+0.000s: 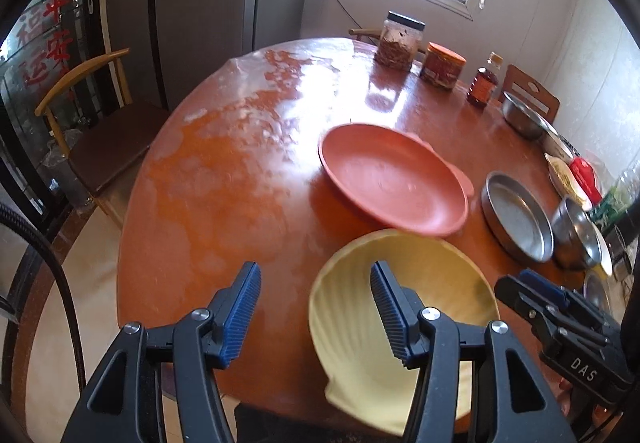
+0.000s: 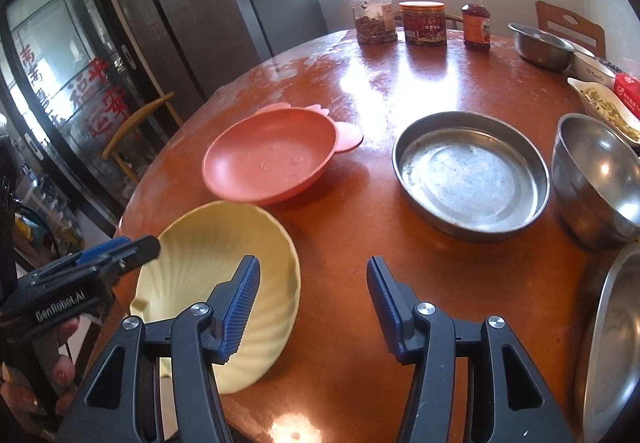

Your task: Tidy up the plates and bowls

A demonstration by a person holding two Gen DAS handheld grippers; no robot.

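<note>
The round wooden table (image 2: 400, 91) bore everything. On it sat a pink plate (image 2: 272, 159), a flat steel pan (image 2: 472, 175) to its right, and nearest the edge a yellow shell-shaped bowl (image 2: 224, 263). The left gripper (image 1: 316, 307) and right gripper (image 2: 312, 303) each stood partly open, gripping nothing, straddling opposite rims of the bowl.
</note>
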